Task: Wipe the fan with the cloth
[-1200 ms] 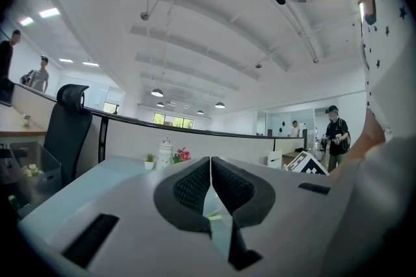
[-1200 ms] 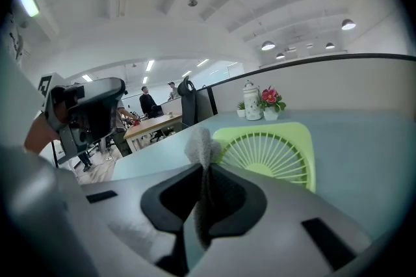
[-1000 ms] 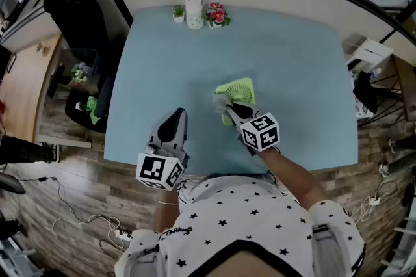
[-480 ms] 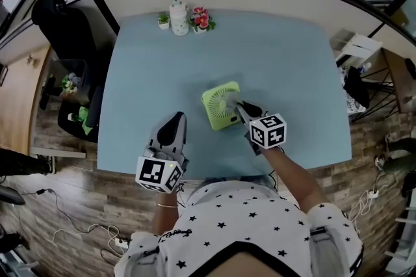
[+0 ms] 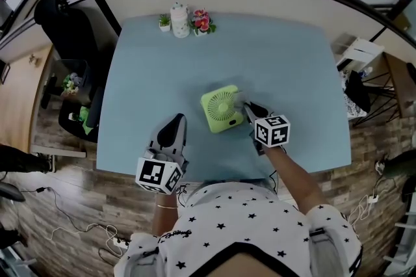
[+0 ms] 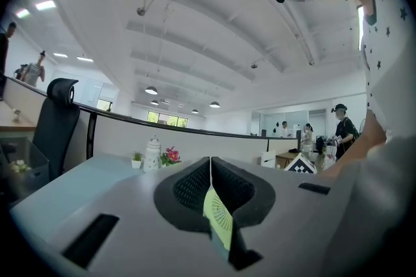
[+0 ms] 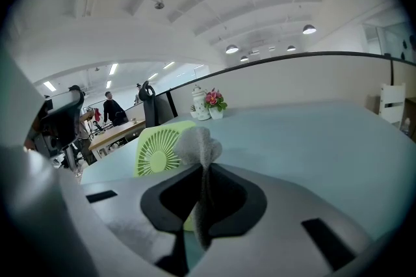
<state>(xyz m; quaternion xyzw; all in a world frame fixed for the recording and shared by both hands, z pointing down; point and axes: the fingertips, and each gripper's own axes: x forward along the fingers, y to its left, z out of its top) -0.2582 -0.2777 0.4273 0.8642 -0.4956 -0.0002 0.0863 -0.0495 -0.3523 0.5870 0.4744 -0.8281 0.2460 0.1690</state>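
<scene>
Setting: open-plan office, and a pale blue tabletop (image 5: 156, 67) with a white ceramic jar (image 5: 179, 11) and pink flowers (image 5: 202, 22) at its far edge.
Fan: the small lime-green fan (image 5: 221, 108) sits mid-tabletop, a little right of centre. Its round grille faces up toward the head camera and is fully in sight.
Right gripper: the right gripper (image 5: 250, 110) has its fingers clamped on the grey cloth (image 5: 239, 99). A bunched wad sticks out past the tips and sits at the fan's far right corner, touching or just off the frame; I cannot tell which.
Left gripper: the left gripper (image 5: 173, 126) has its fingers pressed together on nothing. It is parked near the front edge of the tabletop, well apart from the fan.
Just changed: half a second ago the cloth lay over the right part of the grille. Now it has slid off to the corner, and the grille shows bare.
Versus a second ago: back then the fan looked tipped up, with the cloth at its left side. Now it sits settled, and the cloth has crossed from left to right.
Meaning for the task: that reads as one wiping pass across the face finished. I'd judge the frame edges and sides remain, with the free left gripper available to steady the fan.
</scene>
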